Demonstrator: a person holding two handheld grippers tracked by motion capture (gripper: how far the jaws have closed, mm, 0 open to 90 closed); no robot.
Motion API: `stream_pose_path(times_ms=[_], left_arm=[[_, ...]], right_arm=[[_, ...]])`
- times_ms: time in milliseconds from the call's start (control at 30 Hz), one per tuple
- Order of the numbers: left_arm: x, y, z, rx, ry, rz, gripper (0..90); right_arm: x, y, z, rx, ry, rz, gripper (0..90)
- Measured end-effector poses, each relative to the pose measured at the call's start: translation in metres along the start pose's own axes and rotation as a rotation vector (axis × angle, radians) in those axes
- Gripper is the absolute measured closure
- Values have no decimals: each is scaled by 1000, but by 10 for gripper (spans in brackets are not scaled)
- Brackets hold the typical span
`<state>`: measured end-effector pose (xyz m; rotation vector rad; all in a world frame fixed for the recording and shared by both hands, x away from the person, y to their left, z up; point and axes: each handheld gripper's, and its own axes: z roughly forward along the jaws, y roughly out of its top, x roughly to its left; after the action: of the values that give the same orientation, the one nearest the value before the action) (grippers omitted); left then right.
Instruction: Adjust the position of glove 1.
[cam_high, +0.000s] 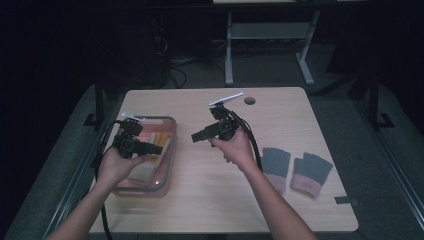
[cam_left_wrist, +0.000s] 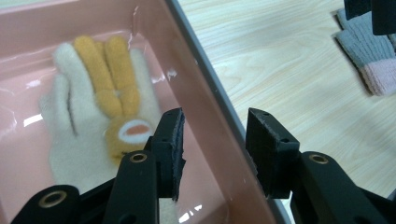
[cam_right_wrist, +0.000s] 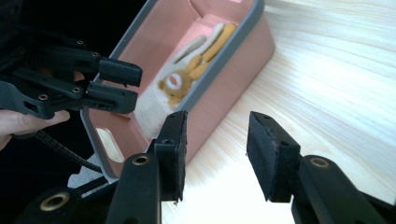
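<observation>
Left gripper (cam_high: 150, 148) held over the pink bin (cam_high: 167, 172) at the left side of the counter (cam_high: 210, 200). Jaws stand apart with nothing between them; in the left gripper view they straddle the bin's grey rim, not touching it.

Inside the bin: a cream-and-orange glove (cam_left_wrist: 93, 107) lying flat on the floor of the bin, fingers pointing away from the left gripper (second item under it cannot be told). Glove is free of both grippers.

Right gripper (cam_high: 197, 135) near the middle of the counter, just right of the bin, pointing toward it. Jaws likewise apart and empty; bare wood shows between them in the right gripper view.

Further right, well apart from both hands: two grey gloves with pink cuffs (cam_high: 295, 169), side by side on the counter, fingers pointing away from the person.
</observation>
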<state>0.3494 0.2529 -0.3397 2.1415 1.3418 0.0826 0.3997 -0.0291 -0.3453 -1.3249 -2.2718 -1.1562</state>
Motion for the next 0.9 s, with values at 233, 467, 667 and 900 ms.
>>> stream_pose_path(times_ms=[233,467,667,900], left_arm=[[-11,6,4,-14,-24,17,541],[-29,12,10,-30,-53,48,489],[-39,15,14,-46,-76,56,448],[-52,17,20,-45,-86,85,415]], right_arm=[[-8,-6,-13,-3,-21,-2,562],[-17,-15,-26,-11,-53,12,559],[-23,-21,-38,-16,-81,18,553],[-30,-29,-50,-25,-116,17,528]])
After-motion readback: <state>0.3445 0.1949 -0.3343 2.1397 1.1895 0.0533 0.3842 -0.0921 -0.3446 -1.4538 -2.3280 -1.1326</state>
